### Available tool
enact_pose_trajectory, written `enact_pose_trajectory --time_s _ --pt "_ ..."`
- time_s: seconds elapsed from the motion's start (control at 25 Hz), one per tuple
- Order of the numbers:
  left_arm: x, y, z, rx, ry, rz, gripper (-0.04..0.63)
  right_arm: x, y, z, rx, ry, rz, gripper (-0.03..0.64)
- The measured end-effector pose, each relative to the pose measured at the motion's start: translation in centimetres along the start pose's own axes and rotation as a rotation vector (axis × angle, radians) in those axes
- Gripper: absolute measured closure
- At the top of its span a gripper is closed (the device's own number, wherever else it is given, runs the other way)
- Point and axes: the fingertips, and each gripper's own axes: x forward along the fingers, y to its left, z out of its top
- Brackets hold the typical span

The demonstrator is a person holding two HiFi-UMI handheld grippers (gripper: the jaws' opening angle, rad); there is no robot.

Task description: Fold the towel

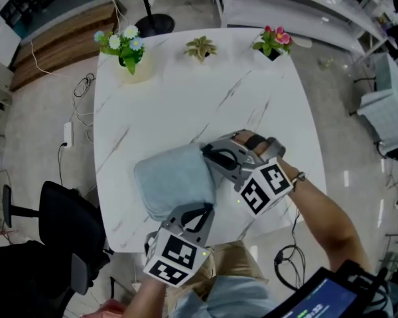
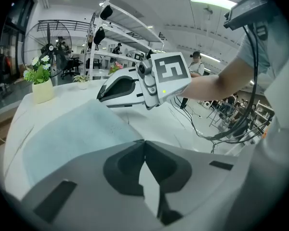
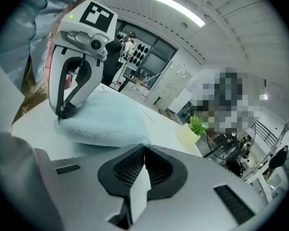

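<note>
A light blue towel [image 1: 176, 181] lies folded in a puffy stack on the white marble table [image 1: 186, 98], near its front edge. My left gripper [image 1: 198, 207] is at the towel's near edge, shut, pinching the cloth there; the right gripper view shows its tips [image 3: 61, 114] nipped into the towel [image 3: 106, 117]. My right gripper [image 1: 205, 152] sits at the towel's right far corner, jaws shut with the cloth edge at their tips [image 3: 145, 147]. From the left gripper view, the towel [image 2: 72, 134] spreads ahead of the closed jaws [image 2: 144, 141], and the right gripper [image 2: 99, 99] touches its far corner.
Three small plant pots line the table's far edge: blue and white flowers [image 1: 126, 48], a green plant [image 1: 200, 47], pink flowers [image 1: 273, 42]. A black chair [image 1: 66, 224] stands left of the table. Cables lie on the floor at left [image 1: 83, 91].
</note>
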Motion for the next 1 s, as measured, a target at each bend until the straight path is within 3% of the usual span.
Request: enact_pose_trajectory --time_s 0.24,0.36,0.48,0.6,0.8,0.88,1.0 --pt "2.1 1.1 0.8 -0.020 0.011 0.012 0.588 3.4 1.1 -5.0 0.053 0.152 0.050 0.597" --pt "4.0 1.3 0.0 -0.011 0.047 0.022 0.588 3.8 1.2 -5.5 0.092 0.154 0.087 0.595" --pt "4.4 1.3 0.0 0.001 0.042 0.036 0.588 2.4 -0.1 -5.5 0.190 0.135 0.098 0.531" --pt "2.5 0.8 1.0 0.004 -0.024 0.050 0.586 -0.1 -2.1 -4.2 0.291 0.109 0.046 0.532" --pt "-4.2 0.5 3.4 -0.048 -0.209 0.106 0.586 -3.7 -2.4 -0.1 0.439 0.064 -0.030 0.556" --pt "-6.9 1.6 3.0 -0.085 -0.262 0.170 0.586 -4.4 -1.4 1.9 0.442 0.044 -0.024 0.568" --pt "-8.7 4.3 0.0 -0.146 -0.248 0.260 0.587 -4.8 1.6 4.3 0.427 0.036 0.037 0.580"
